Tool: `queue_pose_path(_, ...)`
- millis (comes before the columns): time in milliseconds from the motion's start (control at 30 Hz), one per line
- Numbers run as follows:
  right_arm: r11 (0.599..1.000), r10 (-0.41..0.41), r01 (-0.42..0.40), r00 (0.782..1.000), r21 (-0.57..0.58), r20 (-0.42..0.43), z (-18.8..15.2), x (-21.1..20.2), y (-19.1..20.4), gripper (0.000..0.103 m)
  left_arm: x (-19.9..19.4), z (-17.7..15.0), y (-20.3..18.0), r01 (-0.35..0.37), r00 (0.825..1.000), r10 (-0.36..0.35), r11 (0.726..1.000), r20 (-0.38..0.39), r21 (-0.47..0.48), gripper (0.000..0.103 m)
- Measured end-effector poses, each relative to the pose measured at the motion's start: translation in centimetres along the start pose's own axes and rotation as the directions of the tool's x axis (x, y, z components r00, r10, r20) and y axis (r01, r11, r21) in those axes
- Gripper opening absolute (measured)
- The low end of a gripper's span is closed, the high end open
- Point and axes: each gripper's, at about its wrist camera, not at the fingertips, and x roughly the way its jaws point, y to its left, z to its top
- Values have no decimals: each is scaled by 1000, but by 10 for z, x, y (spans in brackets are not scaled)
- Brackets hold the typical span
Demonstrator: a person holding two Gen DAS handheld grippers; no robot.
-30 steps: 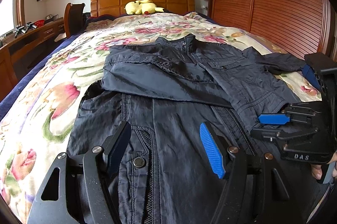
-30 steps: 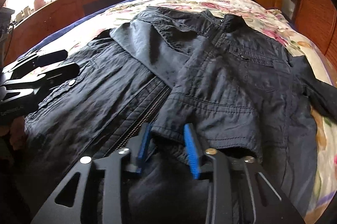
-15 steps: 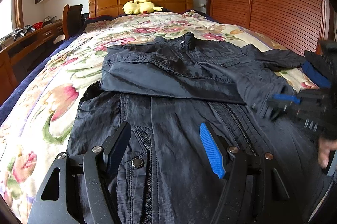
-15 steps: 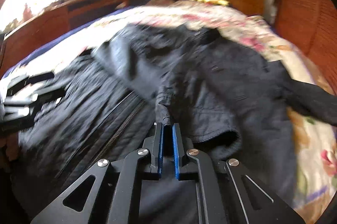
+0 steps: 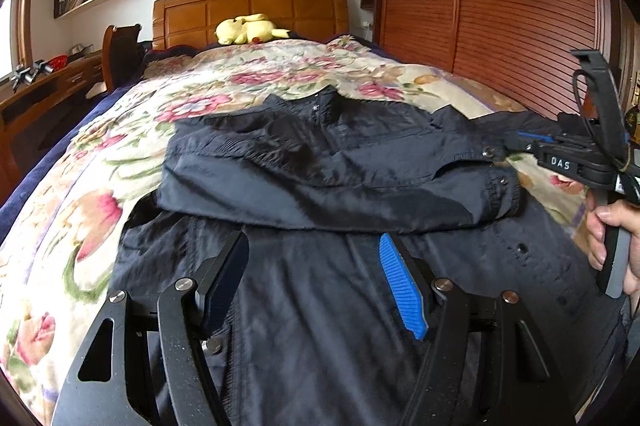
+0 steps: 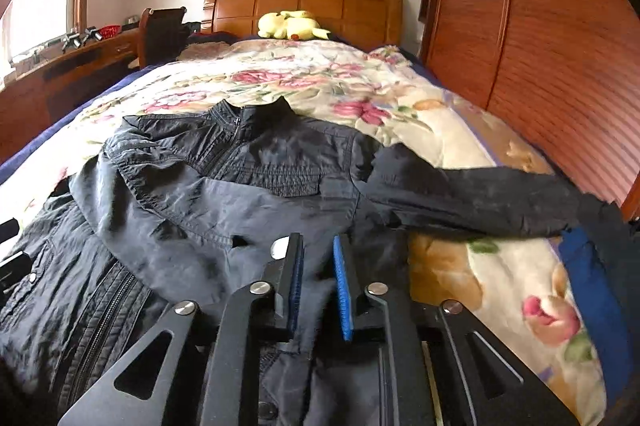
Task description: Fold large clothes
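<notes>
A dark navy jacket (image 5: 320, 162) lies collar-up on the floral bedspread (image 5: 80, 194); it also shows in the right wrist view (image 6: 224, 186). Its left sleeve is folded across the chest. Its right sleeve (image 6: 480, 202) stretches out to the right over the bedspread. My left gripper (image 5: 316, 274) is open and empty, hovering above the jacket's lower front. My right gripper (image 6: 318, 262) has its jaws slightly apart with jacket fabric between them; seen from the left wrist view (image 5: 532, 142) it is at the jacket's right side.
A yellow plush toy (image 5: 248, 28) lies by the wooden headboard (image 6: 304, 6). A wooden slatted wardrobe (image 5: 500, 6) runs along the right. A desk (image 6: 72, 66) and chair stand left of the bed. A blue cloth (image 6: 580, 266) lies at the bed's right edge.
My right gripper shut on the jacket's front edge, carried it to the right and has now loosened its jaws. The left gripper stayed open, rising slightly.
</notes>
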Motion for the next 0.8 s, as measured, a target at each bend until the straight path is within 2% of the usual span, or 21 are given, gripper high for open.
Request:
queue_pose_path(33, 1000, -5, 5, 1000, 3, -1, -2, 1, -2, 38, 1, 1, -3, 5, 1000, -5, 1000, 1, 2, 69)
queue_pose_path(100, 1000, 5, -5, 1000, 5, -12, -5, 2, -8, 47, 5, 3, -8, 13, 1000, -13, 1000, -2, 6, 69)
queue_pose_path(233, 998, 59, -58, 994, 11, -93, -15, 13, -14, 48, 11, 4, -15, 27, 1000, -27, 1000, -5, 10, 69)
queue_pose_path(333, 991, 129, -123, 982, 56, -138, -13, 29, -27, 48, 16, 4, -21, 35, 999, -35, 999, -7, 14, 69)
queue_pose_path(467, 982, 179, -167, 971, 88, -160, -14, 39, -36, 48, 22, 5, -28, 43, 999, -43, 999, -7, 15, 69)
queue_pose_path(600, 980, 196, -188, 960, 59, -198, -17, 50, -32, 47, 27, 3, -34, 47, 999, -47, 999, -11, 21, 69)
queue_pose_path(667, 976, 218, -214, 954, 41, -206, -19, 53, -28, 33, 29, 1, -36, 44, 999, -43, 998, -19, 33, 69)
queue_pose_path(700, 972, 235, -233, 950, 32, -205, -18, 53, -26, 18, 31, 1, -37, 42, 999, -41, 998, -23, 35, 69)
queue_pose_path(733, 970, 240, -242, 951, 14, -196, -18, 50, -24, 9, 32, 0, -37, 41, 999, -40, 999, -26, 36, 69)
queue_pose_path(800, 968, 245, -251, 953, -12, -180, -18, 43, -21, 5, 33, 0, -36, 42, 999, -41, 999, -30, 31, 69)
